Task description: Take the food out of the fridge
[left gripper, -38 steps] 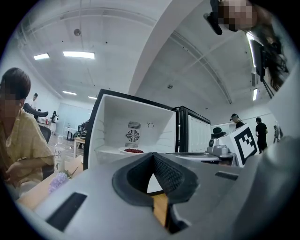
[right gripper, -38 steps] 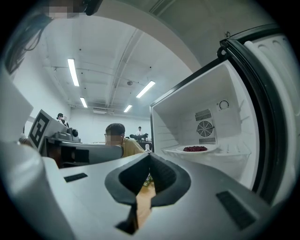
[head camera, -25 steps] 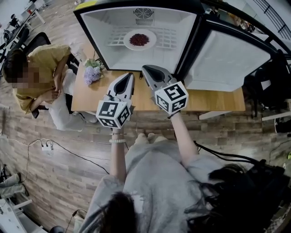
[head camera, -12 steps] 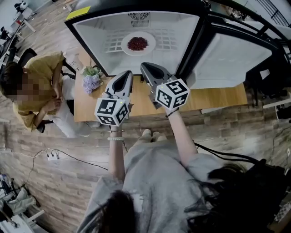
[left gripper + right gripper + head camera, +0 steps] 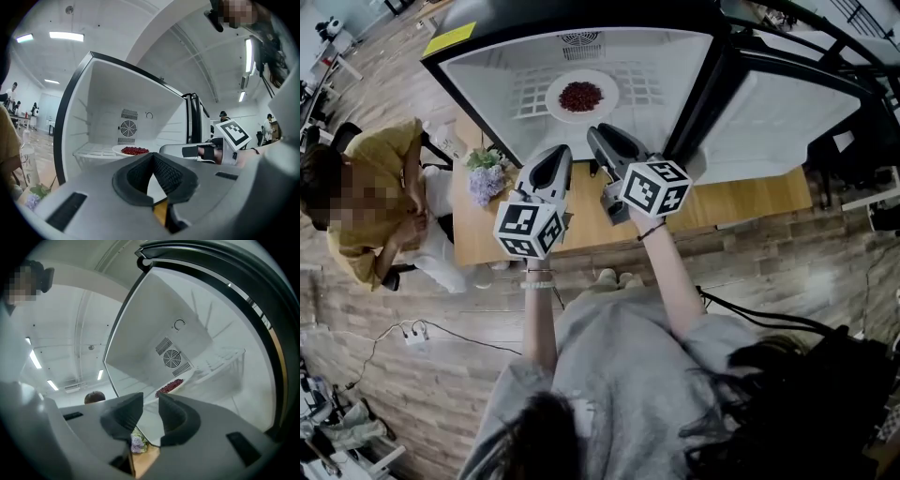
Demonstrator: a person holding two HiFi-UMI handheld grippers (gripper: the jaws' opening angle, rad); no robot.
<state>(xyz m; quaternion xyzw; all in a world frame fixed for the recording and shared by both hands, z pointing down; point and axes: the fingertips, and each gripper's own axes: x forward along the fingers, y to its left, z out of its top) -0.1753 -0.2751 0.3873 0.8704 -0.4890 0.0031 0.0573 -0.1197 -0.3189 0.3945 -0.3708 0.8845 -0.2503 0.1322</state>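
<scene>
Head view: both arms reach level over the light wooden table (image 5: pixel 741 202), left gripper (image 5: pixel 556 153) beside right gripper (image 5: pixel 602 133), at the mouth of the open white fridge (image 5: pixel 675 75); the white plate of red food (image 5: pixel 581 96) sits on its shelf, well inside. Left gripper view: jaws pressed together, empty. Right gripper view: jaws just opened, parted, nothing between.

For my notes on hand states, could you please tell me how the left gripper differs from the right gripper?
The left gripper has its fingers meeting at the tips; the right gripper has its fingers apart, having just been opening. The left gripper sits level; the right gripper is rolled, so its view shows the fridge tilted. Both hold nothing and point into the fridge, toward the plate.
</scene>
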